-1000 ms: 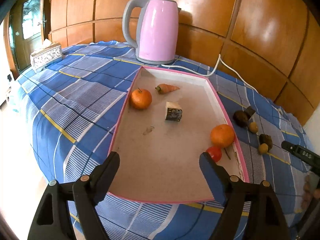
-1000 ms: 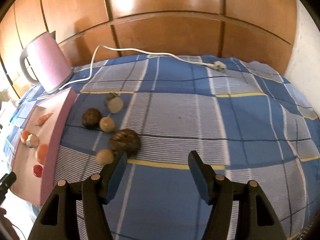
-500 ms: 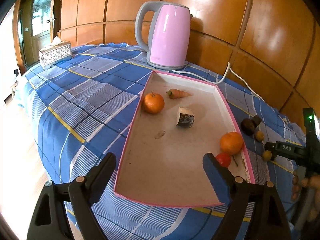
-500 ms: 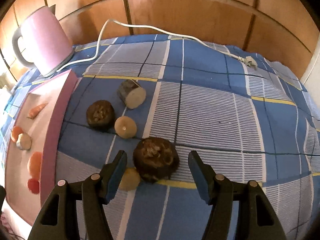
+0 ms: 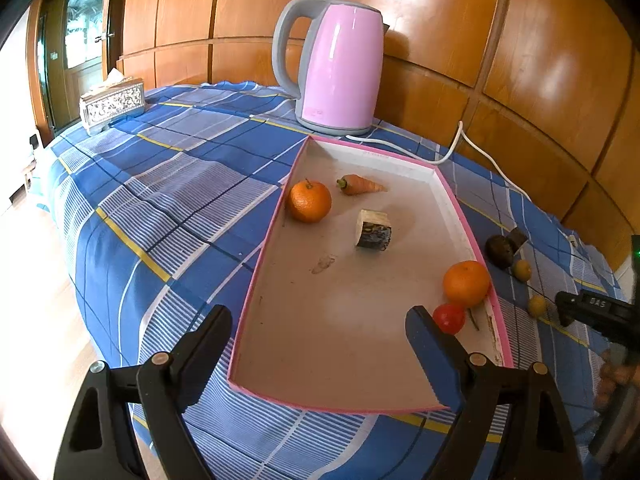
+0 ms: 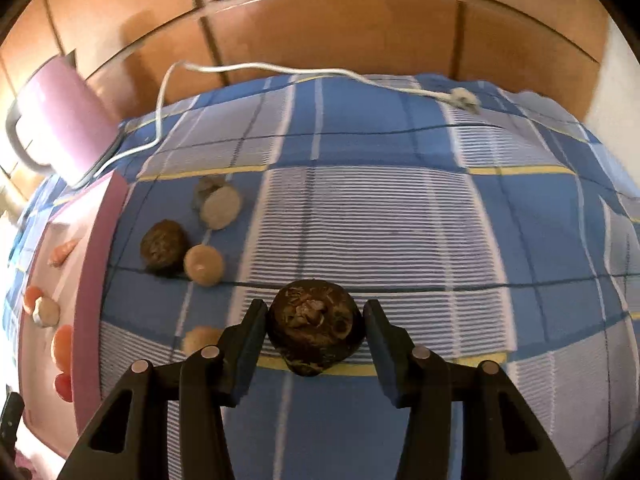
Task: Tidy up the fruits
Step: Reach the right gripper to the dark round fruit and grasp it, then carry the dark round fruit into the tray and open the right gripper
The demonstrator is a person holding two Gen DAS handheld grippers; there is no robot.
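Note:
A pink-rimmed tray (image 5: pixel 276 216) on the blue checked cloth holds two oranges (image 5: pixel 310 201) (image 5: pixel 466 283), a small carrot (image 5: pixel 359 185), a cut log-like piece (image 5: pixel 373 229) and a red tomato (image 5: pixel 449 317). My left gripper (image 5: pixel 318 334) is open and empty over the tray's near end. My right gripper (image 6: pixel 315 330) has its jaws close around a dark brown round fruit (image 6: pixel 315 332), which rests on the cloth; a small gap shows at the right pad. Another dark fruit (image 6: pixel 164 245), pale round fruits (image 6: pixel 203 265) (image 6: pixel 199 339) and a cut piece (image 6: pixel 220 207) lie beside the tray (image 6: pixel 93 280).
A pink electric kettle (image 5: pixel 340 68) stands behind the tray, its white cord (image 6: pixel 256 70) running across the cloth to a plug (image 6: pixel 464 98). A patterned tissue box (image 5: pixel 113 101) sits at the far left. Wooden panelling backs the table. The table edge drops off to the left.
My right gripper has moved forward and its jaws have narrowed around the dark brown fruit. My left gripper has drawn back a little from the tray and stays open.

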